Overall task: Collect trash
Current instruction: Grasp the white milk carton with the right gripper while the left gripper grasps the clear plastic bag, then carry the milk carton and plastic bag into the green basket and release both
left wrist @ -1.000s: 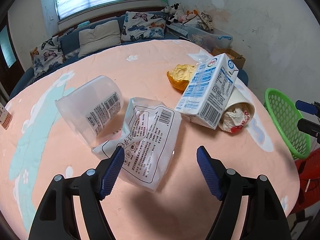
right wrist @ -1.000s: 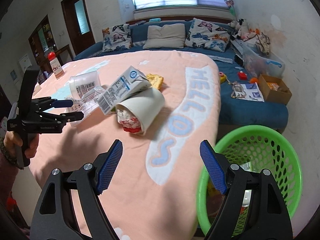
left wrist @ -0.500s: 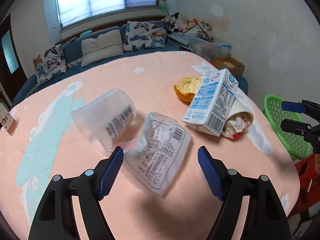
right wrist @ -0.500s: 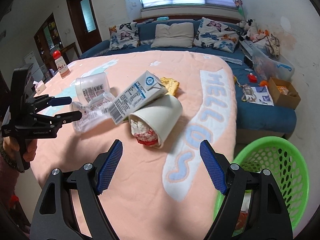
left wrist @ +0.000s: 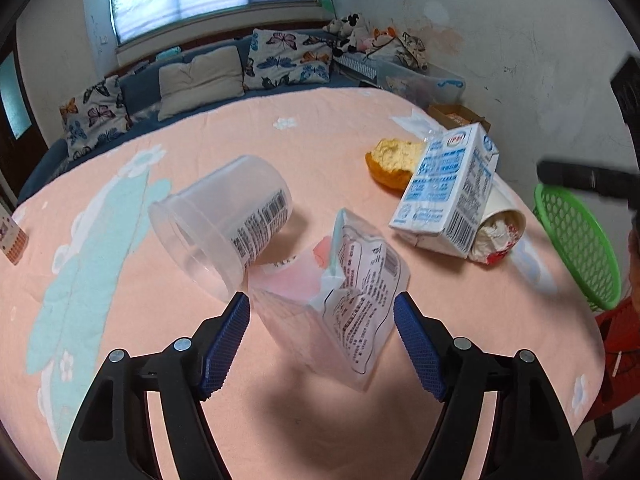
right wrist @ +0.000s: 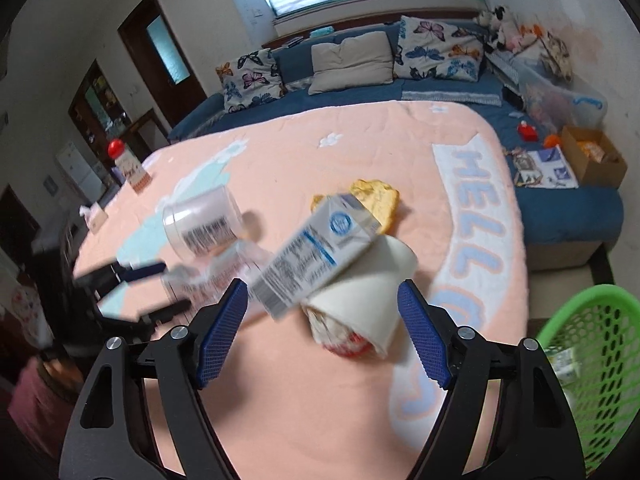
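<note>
1. Left gripper (left wrist: pixel 321 340): fingers (left wrist: pixel 226 344) spread wide, holding nothing, poised low over the tabletop (left wrist: pixel 280 420) with the plastic bag between and just ahead of them.
2. Right gripper (right wrist: pixel 322 332): fingers (right wrist: pixel 424 342) spread wide, empty, aimed at the paper cup and the milk carton; view blurred.
3. Plastic bag (left wrist: pixel 352 292): clear crumpled wrapper with printed text and barcode, near edge of the tabletop, its far corner touching the plastic cup.
4. Plastic cup (left wrist: pixel 224 220): clear, lying on its side, barcode label up, mouth toward the left gripper.
5. Milk carton (left wrist: pixel 448 188): white and blue, tilted, leaning on the paper cup.
6. Paper cup (left wrist: pixel 500 224): white, on its side beneath the carton, stuffed with crumpled white and red waste at the mouth.
7. Orange peel (left wrist: pixel 392 160): just behind the carton.
8. Basket (right wrist: pixel 588 360): green mesh, off the right edge of the tabletop, some packaging inside.
9. Tabletop cover: pink quilt with pale blue shapes and "HELLO" lettering (right wrist: pixel 476 216).
10. Bottle (right wrist: pixel 126 164): red cap, standing at the far left edge.
11. Surroundings: blue sofa (right wrist: pixel 360 88) with butterfly cushions, cardboard box (right wrist: pixel 592 156) on the floor.
</note>
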Demonstrator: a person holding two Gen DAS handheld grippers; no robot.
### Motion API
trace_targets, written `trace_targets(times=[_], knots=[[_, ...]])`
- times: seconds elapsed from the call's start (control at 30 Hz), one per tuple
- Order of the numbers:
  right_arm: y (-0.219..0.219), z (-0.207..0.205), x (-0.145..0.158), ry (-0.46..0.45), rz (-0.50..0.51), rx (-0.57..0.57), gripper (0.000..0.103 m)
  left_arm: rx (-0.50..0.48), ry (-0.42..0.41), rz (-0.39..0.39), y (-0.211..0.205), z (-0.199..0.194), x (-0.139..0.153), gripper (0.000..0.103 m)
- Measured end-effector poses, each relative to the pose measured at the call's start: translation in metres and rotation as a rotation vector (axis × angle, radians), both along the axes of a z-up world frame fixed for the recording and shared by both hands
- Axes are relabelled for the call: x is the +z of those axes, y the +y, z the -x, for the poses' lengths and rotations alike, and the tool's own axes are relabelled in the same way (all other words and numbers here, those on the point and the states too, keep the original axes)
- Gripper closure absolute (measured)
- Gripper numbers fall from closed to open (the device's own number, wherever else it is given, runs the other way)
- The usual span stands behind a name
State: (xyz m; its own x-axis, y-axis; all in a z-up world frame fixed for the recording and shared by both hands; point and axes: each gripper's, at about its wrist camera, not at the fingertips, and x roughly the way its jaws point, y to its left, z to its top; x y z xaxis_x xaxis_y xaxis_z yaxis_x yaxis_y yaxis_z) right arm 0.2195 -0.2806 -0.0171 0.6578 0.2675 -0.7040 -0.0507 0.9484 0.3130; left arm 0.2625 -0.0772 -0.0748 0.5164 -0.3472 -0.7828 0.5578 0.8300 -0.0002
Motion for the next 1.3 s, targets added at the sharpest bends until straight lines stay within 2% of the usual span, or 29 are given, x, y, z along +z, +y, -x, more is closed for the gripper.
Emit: trace_targets(times=[0.2, 0.3, 0.37, 0.4, 0.5, 0.57, 0.67, 0.77, 0.97, 1.3], knots=[[-0.004, -0.033, -0.002, 0.058, -0.102, -0.055, 0.032, -0.018, 0.030, -0.002, 0.001, -0.010, -0.012, 0.041], [-0.008, -0.046, -0.007, 0.094, -0.153, -0.089, 0.034, -0.029, 0.039, 0.013, 0.001, -0.012, -0.015, 0.049], [-0.010, -0.052, -0.010, 0.109, -0.176, -0.099, 0.036, -0.044, 0.046, 0.025, 0.001, -0.013, -0.017, 0.060], [-0.010, -0.054, -0.013, 0.122, -0.188, -0.105, 0.037, -0.048, 0.049, 0.027, 0.001, -0.012, -0.019, 0.063], [-0.011, -0.059, -0.019, 0.149, -0.200, -0.126, 0.038, -0.060, 0.049, 0.040, 0.002, -0.010, -0.020, 0.071], [-0.011, -0.060, -0.021, 0.157, -0.199, -0.132, 0.042, -0.068, 0.044, 0.043, 0.001, -0.007, -0.021, 0.080], [-0.013, -0.064, -0.028, 0.177, -0.238, -0.140, 0.050, -0.075, 0.043, 0.043, 0.000, -0.003, -0.021, 0.088], [-0.016, -0.063, -0.031, 0.179, -0.270, -0.150, 0.052, -0.072, 0.033, 0.039, 0.001, 0.001, -0.021, 0.094], [-0.014, -0.049, -0.015, 0.129, -0.265, -0.125, 0.053, -0.049, 0.014, 0.050, 0.006, 0.010, -0.010, 0.097], [-0.013, 0.000, 0.025, 0.011, -0.182, -0.054, 0.053, -0.039, -0.044, 0.077, 0.011, 0.041, 0.023, 0.097]])
